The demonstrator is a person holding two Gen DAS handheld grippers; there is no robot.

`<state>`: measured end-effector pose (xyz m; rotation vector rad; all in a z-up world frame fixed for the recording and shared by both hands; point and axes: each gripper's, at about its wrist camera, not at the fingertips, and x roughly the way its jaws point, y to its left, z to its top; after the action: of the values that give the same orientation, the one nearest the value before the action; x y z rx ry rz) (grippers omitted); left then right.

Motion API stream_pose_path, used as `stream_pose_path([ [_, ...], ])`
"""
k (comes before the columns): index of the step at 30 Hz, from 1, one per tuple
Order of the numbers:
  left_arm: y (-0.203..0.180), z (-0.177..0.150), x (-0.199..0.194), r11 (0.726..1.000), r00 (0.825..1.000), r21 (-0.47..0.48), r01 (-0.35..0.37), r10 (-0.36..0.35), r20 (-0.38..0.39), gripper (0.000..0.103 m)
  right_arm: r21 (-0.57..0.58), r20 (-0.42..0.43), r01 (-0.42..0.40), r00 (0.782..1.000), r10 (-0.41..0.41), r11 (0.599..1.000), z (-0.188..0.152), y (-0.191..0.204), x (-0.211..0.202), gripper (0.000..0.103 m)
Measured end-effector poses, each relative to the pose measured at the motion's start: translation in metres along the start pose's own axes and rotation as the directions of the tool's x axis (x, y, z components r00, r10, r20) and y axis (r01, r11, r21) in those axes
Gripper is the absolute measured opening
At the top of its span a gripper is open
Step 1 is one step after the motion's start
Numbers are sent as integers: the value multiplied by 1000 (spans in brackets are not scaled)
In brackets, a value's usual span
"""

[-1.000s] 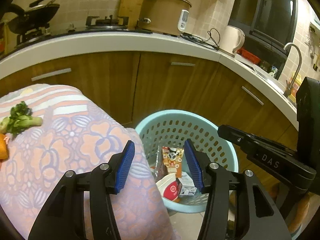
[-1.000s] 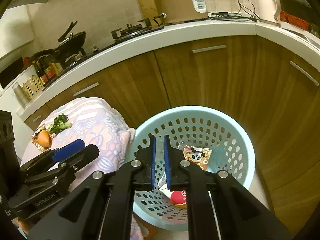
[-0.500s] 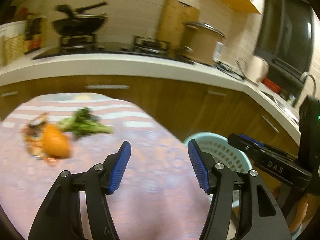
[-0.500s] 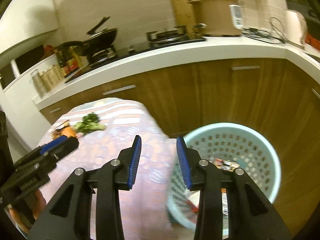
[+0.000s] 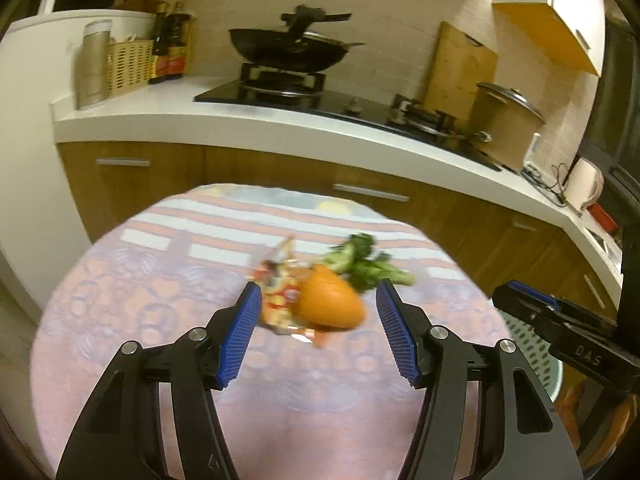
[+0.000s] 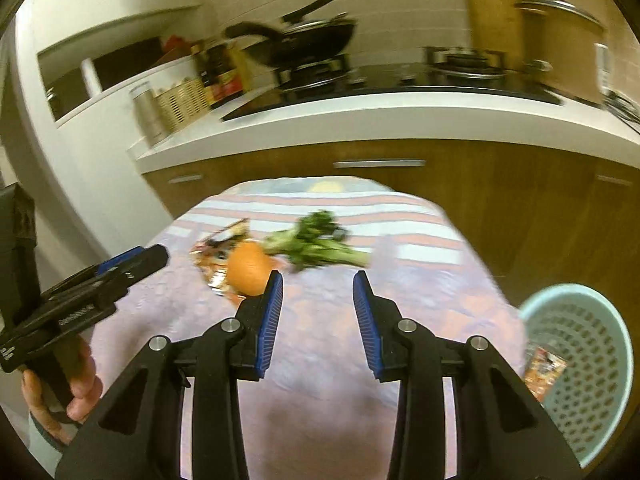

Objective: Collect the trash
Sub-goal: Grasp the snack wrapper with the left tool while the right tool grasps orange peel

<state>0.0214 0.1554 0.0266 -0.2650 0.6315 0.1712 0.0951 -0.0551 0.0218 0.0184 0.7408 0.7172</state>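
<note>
An orange peel [image 5: 330,300] lies on the round table's patterned cloth [image 5: 160,280], on a crumpled snack wrapper [image 5: 278,294], with a broccoli stalk [image 5: 364,264] just behind it. My left gripper [image 5: 318,334] is open and empty, just short of the peel. My right gripper [image 6: 317,320] is open and empty above the cloth [image 6: 420,280], with the peel [image 6: 248,268], wrapper [image 6: 218,246] and broccoli [image 6: 316,244] ahead and to its left. The light blue trash basket [image 6: 580,360] stands at the table's right, with a wrapper inside.
A kitchen counter [image 5: 320,128] with wooden cabinets runs behind the table. It holds a wok on a stove [image 5: 288,48], bottles, a woven basket, a pot and a kettle. The left gripper shows in the right wrist view [image 6: 132,264].
Both grippers swung left from over the basket to the table. The right gripper went from shut to open. The peel, wrapper and broccoli now sit in front of the left gripper.
</note>
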Motion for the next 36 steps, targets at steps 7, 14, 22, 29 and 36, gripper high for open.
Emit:
stream_pose_path([
  [7, 35, 3, 32, 1000, 998, -16, 12, -13, -64, 58, -48, -90, -50, 995, 46, 998, 7, 39, 54, 33],
  [14, 56, 4, 79, 997, 990, -60, 37, -45, -137, 56, -52, -131, -60, 990, 52, 997, 2, 45, 95, 44],
  [22, 68, -4, 113, 989, 978, -116, 92, -112, -177, 30, -99, -123, -59, 991, 47, 993, -3, 51, 116, 51],
  [29, 77, -8, 114, 976, 975, -180, 122, -152, -162, 3, -110, -143, -71, 988, 55, 991, -6, 58, 130, 51],
  [36, 81, -8, 113, 969, 974, -207, 132, -166, -153, 3, -125, -161, -96, 984, 75, 988, -8, 65, 138, 39],
])
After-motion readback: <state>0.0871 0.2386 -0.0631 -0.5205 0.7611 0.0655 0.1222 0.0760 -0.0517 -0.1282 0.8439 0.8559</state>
